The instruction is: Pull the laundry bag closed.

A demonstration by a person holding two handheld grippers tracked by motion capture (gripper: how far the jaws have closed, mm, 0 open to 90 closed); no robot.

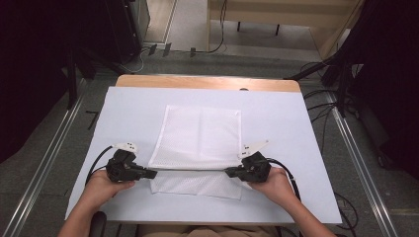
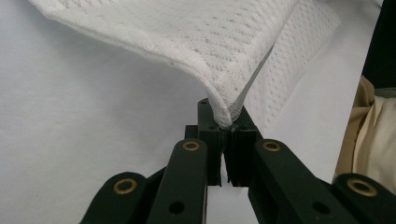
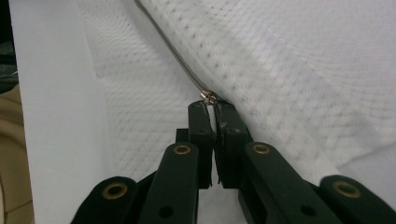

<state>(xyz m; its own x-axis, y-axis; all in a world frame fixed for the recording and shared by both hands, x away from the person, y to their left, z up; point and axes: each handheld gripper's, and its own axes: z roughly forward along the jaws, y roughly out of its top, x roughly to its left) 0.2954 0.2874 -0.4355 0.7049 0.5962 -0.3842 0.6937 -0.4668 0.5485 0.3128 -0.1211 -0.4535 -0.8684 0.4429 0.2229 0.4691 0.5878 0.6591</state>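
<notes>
White mesh bag (image 1: pixel 200 136) lies mid-frame in the high view on a table (image 1: pixel 123 118) w/ white cover, wood edge showing along the top. Bag's near part is folded: a lifted edge runs straight across between the two grippers, w/ a lower layer still flat on the table below it, toward the bottom of the frame.

Left gripper (image 1: pixel 150 174), lower left of centre, held in the left hand (image 1: pixel 106 185); jaws pressed together, pinching the bag's left corner. In the left gripper view the gripper (image 2: pixel 227 128) bites a thick fold of mesh (image 2: pixel 224 51) at the seam, cloth draping up and away to the upper left, second layer lying flat at upper right. Tan clothing (image 2: pixel 371 135) at right edge.

Right gripper (image 1: pixel 231 172), lower right of centre, in the right hand (image 1: pixel 272 185); jaws also pressed together on the bag's right corner. In the right gripper view the gripper (image 3: pixel 211 108) pinches right at a small metal zipper end (image 3: pixel 208 96), grey zipper line (image 3: pixel 170 46) running to upper left, mesh (image 3: pixel 299 70) on the right half.

Around the table: grey floor, metal rails (image 1: pixel 49 158) left and right, dark stands and loose cables (image 1: pixel 321 106) at upper right, light wooden furniture (image 1: pixel 276 12) along the top. Black cable (image 1: pixel 96 163) loops from the left gripper, another from the right. Nothing else sits on the table surface near the bag; both hands approach w/o anything between them and the cloth.
</notes>
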